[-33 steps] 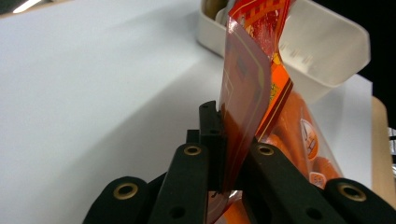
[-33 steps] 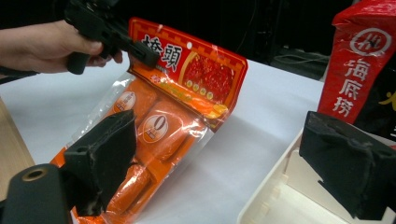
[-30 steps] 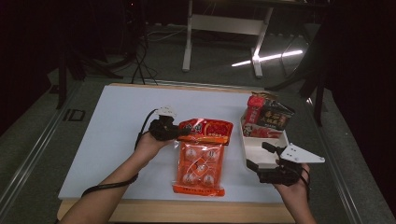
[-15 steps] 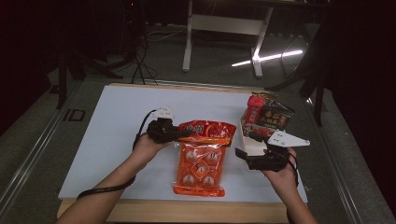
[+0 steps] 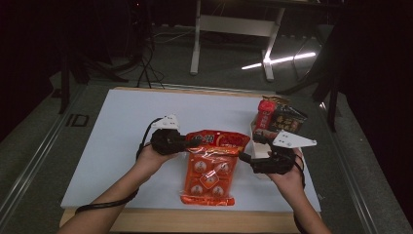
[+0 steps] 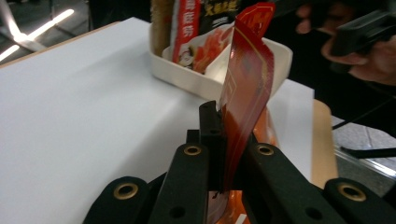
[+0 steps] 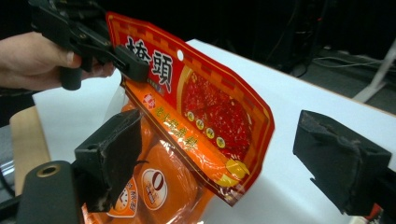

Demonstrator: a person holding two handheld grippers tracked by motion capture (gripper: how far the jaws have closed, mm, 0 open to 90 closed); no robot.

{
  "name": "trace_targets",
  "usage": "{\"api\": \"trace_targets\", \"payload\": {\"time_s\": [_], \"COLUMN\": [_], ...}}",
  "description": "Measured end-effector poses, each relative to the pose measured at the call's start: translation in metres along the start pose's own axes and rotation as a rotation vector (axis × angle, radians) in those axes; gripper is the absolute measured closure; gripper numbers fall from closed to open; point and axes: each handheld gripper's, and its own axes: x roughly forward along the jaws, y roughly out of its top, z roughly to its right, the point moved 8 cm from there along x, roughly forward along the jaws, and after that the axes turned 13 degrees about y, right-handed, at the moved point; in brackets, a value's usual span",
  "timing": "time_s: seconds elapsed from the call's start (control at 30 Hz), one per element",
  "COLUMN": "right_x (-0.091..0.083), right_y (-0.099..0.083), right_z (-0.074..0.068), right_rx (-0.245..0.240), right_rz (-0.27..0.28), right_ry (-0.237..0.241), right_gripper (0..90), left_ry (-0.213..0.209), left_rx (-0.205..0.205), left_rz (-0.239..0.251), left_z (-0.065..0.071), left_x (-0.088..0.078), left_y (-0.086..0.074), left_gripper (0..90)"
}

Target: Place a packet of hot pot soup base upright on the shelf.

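Observation:
My left gripper (image 5: 187,141) is shut on the edge of a red printed packet (image 5: 216,139) and holds it raised on edge above the table. In the left gripper view the packet (image 6: 245,93) rises from between the closed jaws. Under it an orange packet (image 5: 209,173) lies flat on the white table. My right gripper (image 5: 246,158) is open, just right of both packets, jaws pointing left. In the right gripper view the red packet (image 7: 205,107) hangs between its wide-apart pads (image 7: 112,154), touching neither; the left gripper (image 7: 93,42) grips its top corner.
A white tray (image 5: 258,146) at the right of the table holds upright snack packets (image 5: 277,117), close behind the right hand. The tray (image 6: 261,60) also stands beyond the red packet in the left gripper view. The table's wooden front edge (image 5: 195,219) is near the forearms.
My right gripper has moved left and away from the front edge, up to the red packet. The left gripper has risen slightly with the packet still in its jaws.

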Motion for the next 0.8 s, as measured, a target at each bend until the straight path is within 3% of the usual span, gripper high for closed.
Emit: {"api": "trace_targets", "payload": {"time_s": [0.27,0.43,0.47,0.5,0.57,0.8], "right_x": [0.013,0.018,0.020,0.020,0.022,0.027], "right_y": [-0.001,-0.006,-0.008,-0.010,-0.012,-0.017], "right_z": [-0.002,-0.002,-0.001,0.000,0.002,-0.005], "right_rx": [-0.001,0.005,0.009,0.008,0.002,0.018], "right_rz": [-0.017,-0.029,-0.042,-0.049,-0.065,-0.097], "right_ry": [0.032,0.047,0.062,0.067,0.069,0.159], "right_gripper": [17.4,28.1,37.5,41.4,47.6,70.0], "left_ry": [-0.029,-0.040,-0.038,-0.041,-0.042,-0.050], "left_rx": [0.027,0.030,0.036,0.036,0.042,0.045], "left_rz": [0.027,0.036,0.037,0.038,0.040,0.043], "left_z": [0.013,0.018,0.020,0.021,0.023,0.026], "left_x": [-0.009,-0.013,-0.014,-0.014,-0.015,-0.017], "left_y": [0.004,0.005,0.005,0.006,0.006,0.007], "left_gripper": [89.9,89.9,89.9,89.9,89.9,89.8]}}
